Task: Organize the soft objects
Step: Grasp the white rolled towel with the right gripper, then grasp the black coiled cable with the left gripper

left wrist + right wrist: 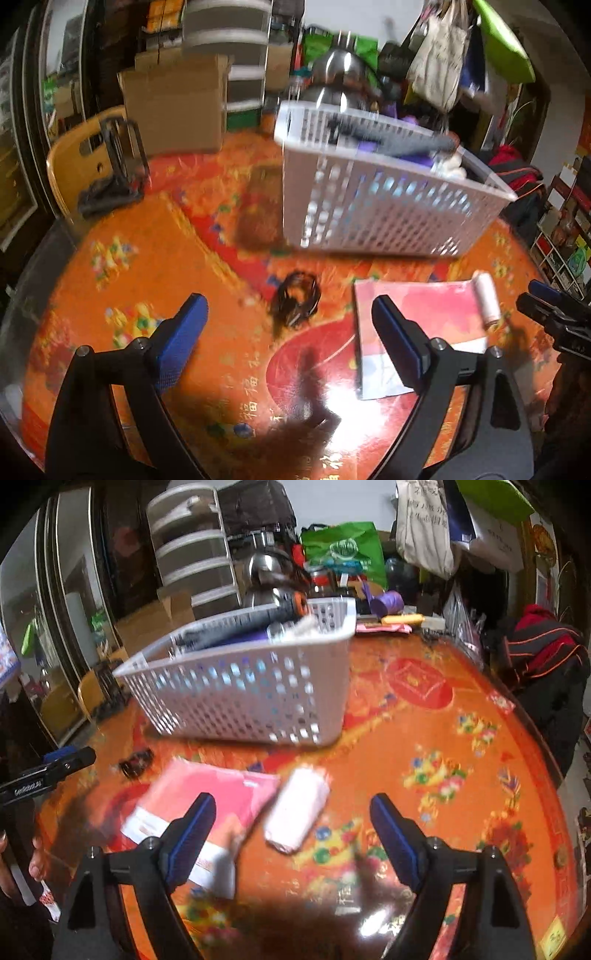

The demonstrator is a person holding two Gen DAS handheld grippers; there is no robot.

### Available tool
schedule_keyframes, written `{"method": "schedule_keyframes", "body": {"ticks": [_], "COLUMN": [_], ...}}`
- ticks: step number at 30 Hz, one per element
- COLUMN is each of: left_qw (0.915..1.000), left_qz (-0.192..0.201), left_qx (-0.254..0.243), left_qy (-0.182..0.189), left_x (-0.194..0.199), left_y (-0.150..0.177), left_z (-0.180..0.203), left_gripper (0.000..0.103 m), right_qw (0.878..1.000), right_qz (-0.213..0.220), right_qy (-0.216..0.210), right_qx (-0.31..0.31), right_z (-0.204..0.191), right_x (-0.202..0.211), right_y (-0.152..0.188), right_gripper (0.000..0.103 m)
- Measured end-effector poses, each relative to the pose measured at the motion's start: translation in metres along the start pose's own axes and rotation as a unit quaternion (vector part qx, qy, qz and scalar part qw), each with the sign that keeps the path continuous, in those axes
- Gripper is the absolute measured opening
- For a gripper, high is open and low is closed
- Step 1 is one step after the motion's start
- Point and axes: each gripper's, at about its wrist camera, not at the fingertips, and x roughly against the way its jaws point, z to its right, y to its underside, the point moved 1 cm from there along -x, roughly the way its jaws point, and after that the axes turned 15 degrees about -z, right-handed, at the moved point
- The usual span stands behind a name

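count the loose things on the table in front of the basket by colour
Pink: 1, flat packet
White: 1, roll
Black: 1, band
Total: 3, all outside the basket

A white perforated basket sits beyond the open jaws, already holding a grey roll and purple cloth. Nearer, a small white-pink roll lies on its side between the right jaws, beside a flat pink packet. A black tangled band lies ahead of the left jaws.
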Motion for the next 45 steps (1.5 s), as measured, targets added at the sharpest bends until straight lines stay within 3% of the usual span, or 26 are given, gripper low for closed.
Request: {"method": "schedule_keyframes", "body": {"ticks": [3, 5, 8, 14, 17, 22, 26, 29, 30, 37, 39, 45], "left_qw": [0.9997, 0.9993, 0.9988, 0.9979, 0.9976, 0.9975, 0.9979, 0.9981, 0.9982, 0.9981, 0.9984, 0.9985], "left_qz": [-0.025, -0.037, -0.048, -0.065, -0.068, -0.069, -0.064, -0.060, -0.059, -0.052, -0.044, -0.040], "left_qx": [0.000, -0.003, -0.004, 0.002, 0.003, -0.003, 0.000, 0.008, 0.009, 0.022, 0.023, 0.023], "left_qy": [0.000, -0.002, -0.006, -0.004, -0.003, -0.010, -0.008, -0.006, -0.003, 0.026, 0.028, 0.031], "left_x": [-0.019, -0.028, -0.040, -0.060, -0.067, -0.072, -0.071, -0.070, -0.070, -0.067, -0.063, -0.059], "left_y": [0.000, -0.003, -0.009, -0.018, -0.019, -0.019, -0.020, -0.020, -0.020, -0.018, -0.016, -0.014], "left_z": [0.002, 0.004, 0.006, 0.005, 0.006, 0.010, 0.010, 0.006, 0.005, -0.003, -0.004, -0.002], "left_gripper": [0.089, 0.089, 0.089, 0.086, 0.080, 0.072, 0.064, 0.047, 0.037, 0.034, 0.023, 0.020], "right_qw": [1.000, 1.000, 0.999, 0.999, 0.998, 0.998, 0.997, 0.997, 0.997, 0.999, 0.999, 0.999], "right_qz": [-0.014, -0.023, -0.035, -0.053, -0.063, -0.067, -0.075, -0.077, -0.076, -0.045, -0.044, -0.038], "right_qy": [-0.002, -0.004, 0.005, 0.012, 0.014, 0.018, 0.015, 0.018, 0.018, 0.018, 0.013, 0.011], "right_qx": [-0.001, -0.003, -0.003, 0.002, 0.000, 0.004, 0.005, 0.003, 0.003, -0.006, -0.008, -0.003], "right_z": [0.004, 0.005, 0.005, 0.001, 0.000, -0.001, -0.002, -0.002, -0.002, 0.002, 0.002, -0.001], "right_x": [-0.014, -0.022, -0.029, -0.043, -0.051, -0.055, -0.060, -0.062, -0.061, -0.049, -0.047, -0.044], "right_y": [0.005, 0.005, 0.004, -0.002, -0.005, -0.008, -0.011, -0.011, -0.011, -0.009, -0.009, -0.008], "right_gripper": [0.083, 0.072, 0.065, 0.061, 0.050, 0.047, 0.034, 0.032, 0.031, 0.028, 0.028, 0.027]}}
